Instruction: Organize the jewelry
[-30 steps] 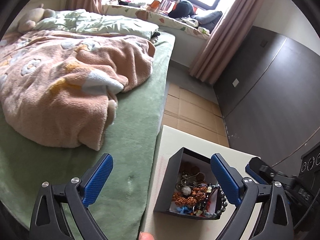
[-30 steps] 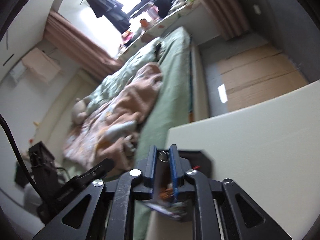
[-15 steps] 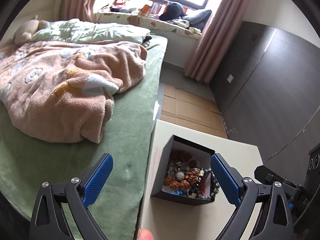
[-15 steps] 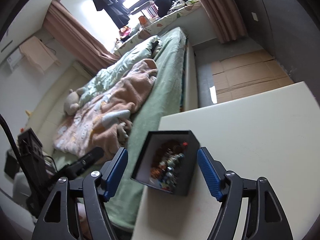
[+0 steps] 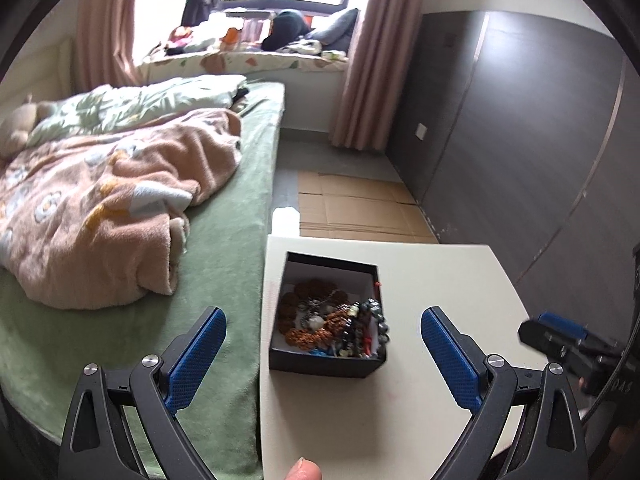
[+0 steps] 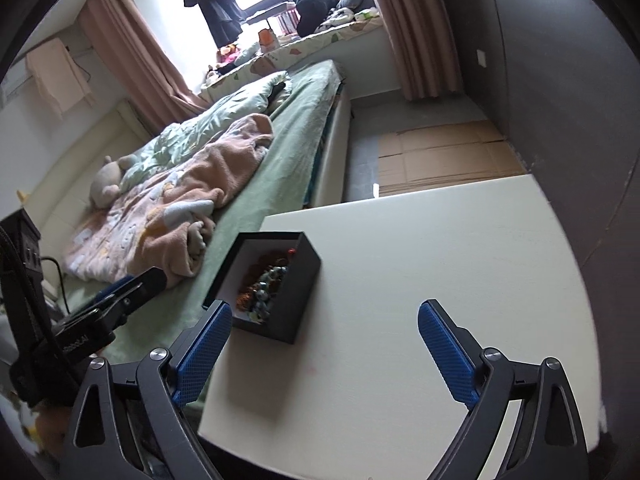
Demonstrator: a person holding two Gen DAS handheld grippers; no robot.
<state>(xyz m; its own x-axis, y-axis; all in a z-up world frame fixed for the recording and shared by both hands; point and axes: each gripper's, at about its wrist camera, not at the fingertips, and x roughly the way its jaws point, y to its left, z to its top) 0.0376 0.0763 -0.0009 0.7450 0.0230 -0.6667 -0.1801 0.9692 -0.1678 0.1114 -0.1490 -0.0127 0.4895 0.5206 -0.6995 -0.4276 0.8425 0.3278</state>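
— Since the jewelry (image 5: 334, 326) sits heaped in the black box (image 6: 298, 300) near the table (image 6: 440, 280) edge by the bed, why do both grippers hang back?

— Nothing is held: the left gripper (image 5: 320, 354) gapes empty, and the right gripper (image 6: 324, 346) is opening, empty too.

A cream rectangular tabletop (image 5: 420, 408) stands just beside a bed with a green sheet (image 5: 224, 264). On the bed lies a rumpled pink fleece blanket (image 5: 116, 208), a pale floral quilt (image 5: 136, 104) behind it. Flattened brown cardboard (image 5: 352, 208) covers the floor by a dark grey wall (image 5: 520, 152). Pink curtains (image 5: 368, 56) frame the window.
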